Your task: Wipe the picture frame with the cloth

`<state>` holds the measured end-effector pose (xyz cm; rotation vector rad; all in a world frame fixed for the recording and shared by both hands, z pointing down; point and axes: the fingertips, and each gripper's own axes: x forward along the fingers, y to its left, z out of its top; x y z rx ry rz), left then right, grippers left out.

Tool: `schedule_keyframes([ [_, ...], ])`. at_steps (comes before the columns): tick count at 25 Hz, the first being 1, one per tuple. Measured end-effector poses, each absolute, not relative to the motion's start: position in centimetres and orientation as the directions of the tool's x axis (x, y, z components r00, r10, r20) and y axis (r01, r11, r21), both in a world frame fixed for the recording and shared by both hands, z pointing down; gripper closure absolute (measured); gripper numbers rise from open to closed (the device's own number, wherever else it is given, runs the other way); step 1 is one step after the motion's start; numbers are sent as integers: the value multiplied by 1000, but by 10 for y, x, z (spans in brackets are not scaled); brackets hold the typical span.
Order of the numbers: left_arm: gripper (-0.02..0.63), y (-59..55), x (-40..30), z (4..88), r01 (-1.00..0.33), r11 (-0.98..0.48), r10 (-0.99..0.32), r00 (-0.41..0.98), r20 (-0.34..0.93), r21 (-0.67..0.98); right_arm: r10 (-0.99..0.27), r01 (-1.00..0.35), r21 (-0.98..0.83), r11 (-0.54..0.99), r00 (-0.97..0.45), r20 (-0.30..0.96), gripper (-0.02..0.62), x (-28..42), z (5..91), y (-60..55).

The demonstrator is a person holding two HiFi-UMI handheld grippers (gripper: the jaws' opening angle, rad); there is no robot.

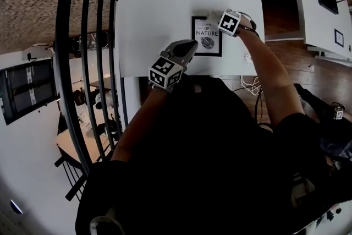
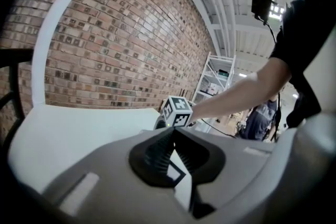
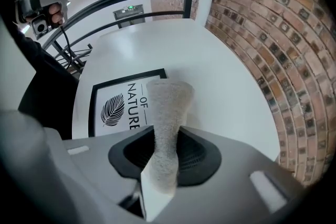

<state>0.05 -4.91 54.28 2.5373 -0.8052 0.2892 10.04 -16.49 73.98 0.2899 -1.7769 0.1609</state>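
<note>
A black picture frame point(image 1: 207, 36) with a leaf print and the words "OF NATURE" lies flat on the white table point(image 1: 159, 14). My right gripper point(image 1: 212, 16) hovers over the frame's upper right part, shut on a grey cloth point(image 3: 167, 113). The cloth sticks out past the jaws over the frame point(image 3: 118, 107). My left gripper point(image 1: 190, 47) is at the frame's near left corner with its jaws together and nothing between them. In the left gripper view a corner of the frame point(image 2: 179, 172) shows under the left gripper point(image 2: 172, 132), and the right gripper's marker cube point(image 2: 177, 112) is beyond.
A black metal railing point(image 1: 88, 63) runs along the table's left side. The table's near edge point(image 1: 165, 75) is close to my body. Cables point(image 1: 250, 85) lie on the floor at right, and a white shelf unit point(image 1: 324, 14) stands further right. A brick wall point(image 3: 262, 44) borders the far side.
</note>
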Motion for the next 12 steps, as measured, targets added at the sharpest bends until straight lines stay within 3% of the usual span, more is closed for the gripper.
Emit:
schedule_keyframes([
  [12, 606, -53, -1, 545, -581, -726, -488, 812, 321, 367, -34, -277, -28, 960, -218, 975, 489, 99, 754, -121],
])
